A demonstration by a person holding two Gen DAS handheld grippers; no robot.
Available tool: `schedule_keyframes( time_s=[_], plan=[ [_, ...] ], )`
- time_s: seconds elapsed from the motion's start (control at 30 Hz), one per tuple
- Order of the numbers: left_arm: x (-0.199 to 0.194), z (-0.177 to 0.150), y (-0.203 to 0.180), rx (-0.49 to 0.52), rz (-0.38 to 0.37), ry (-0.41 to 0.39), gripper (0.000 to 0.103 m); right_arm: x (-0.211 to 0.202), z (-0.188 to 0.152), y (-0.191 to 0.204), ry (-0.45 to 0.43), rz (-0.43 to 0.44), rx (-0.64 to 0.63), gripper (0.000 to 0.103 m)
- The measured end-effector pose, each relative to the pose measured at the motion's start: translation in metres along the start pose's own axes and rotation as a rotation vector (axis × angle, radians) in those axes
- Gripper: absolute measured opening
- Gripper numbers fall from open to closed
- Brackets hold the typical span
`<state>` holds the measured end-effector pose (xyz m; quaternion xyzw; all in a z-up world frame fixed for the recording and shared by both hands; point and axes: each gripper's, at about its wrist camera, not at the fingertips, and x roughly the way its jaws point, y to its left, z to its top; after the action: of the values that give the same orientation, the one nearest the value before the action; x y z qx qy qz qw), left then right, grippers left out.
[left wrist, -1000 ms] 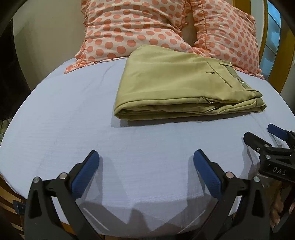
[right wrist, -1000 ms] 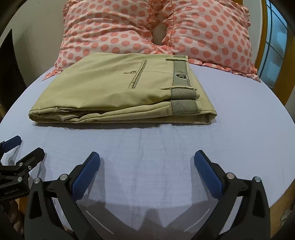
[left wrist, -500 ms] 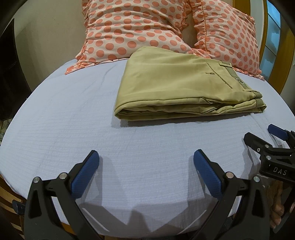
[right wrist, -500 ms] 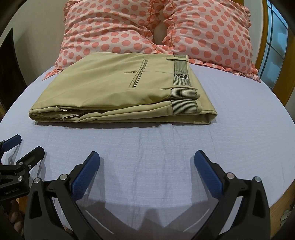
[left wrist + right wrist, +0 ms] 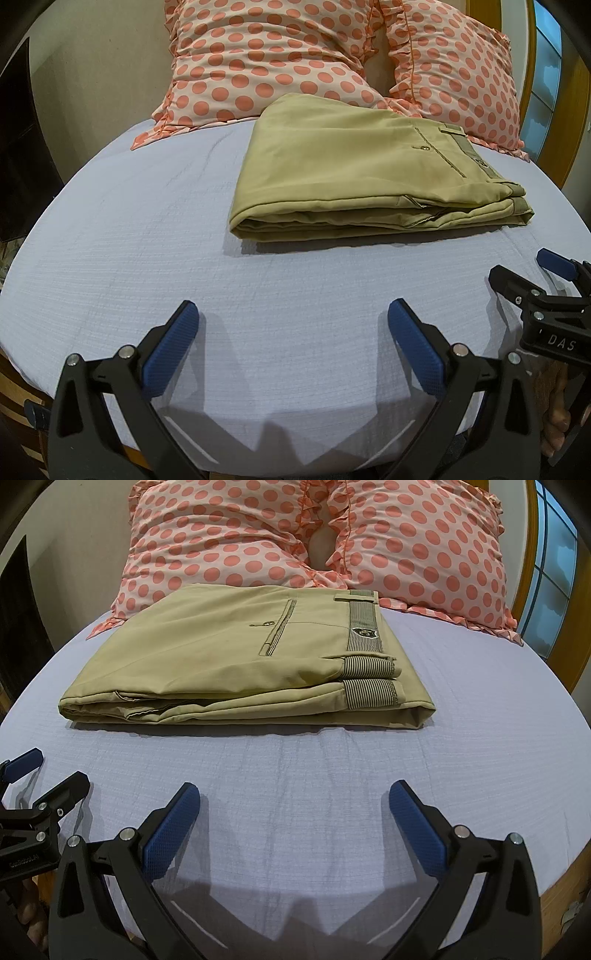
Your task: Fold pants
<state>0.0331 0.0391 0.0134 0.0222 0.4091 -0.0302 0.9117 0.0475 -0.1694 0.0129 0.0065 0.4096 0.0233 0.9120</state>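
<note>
**Clerk:** One pair of khaki pants [image 5: 229, 657] was entered, folded into a flat stack of several layers. It lay on the bed [image 5: 332, 794], its far edge against the pillows.

**Checker:** Pillows, count?

**Clerk:** Two pillows [image 5: 417, 542], pale pink with coral dots and ruffled edges, stood side by side at the head of the bed. One lilac textured sheet [image 5: 147, 240] covered the mattress.

**Checker:** Details on the pants?

**Clerk:** One striped waistband [image 5: 364, 627] faced up at the right end with one small badge on it; one welt pocket with one button [image 5: 269, 624] sat beside it.

**Checker:** Tools?

**Clerk:** Two. The left hand-held gripper [image 5: 291, 332] hovered over the near edge of the bed, jaws spread wide and holding nothing, well short of the pants. The right hand-held gripper [image 5: 293, 812] was likewise spread wide and empty, level with it on the right. Each carried two blue pads [image 5: 173, 347].

**Checker:** Containers?

**Clerk:** None entered; the bed alone bore the pants and pillows.
</note>
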Motion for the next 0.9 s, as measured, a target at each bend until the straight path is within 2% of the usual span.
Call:
schedule_keyframes(
  time_s=[0.9],
  plan=[
    [0.0001,0.0011,-0.0003,-0.004,0.0,0.002,0.101,0.0001,-0.0005,0.0009,-0.002,-0.002,0.001,0.102]
  ],
)
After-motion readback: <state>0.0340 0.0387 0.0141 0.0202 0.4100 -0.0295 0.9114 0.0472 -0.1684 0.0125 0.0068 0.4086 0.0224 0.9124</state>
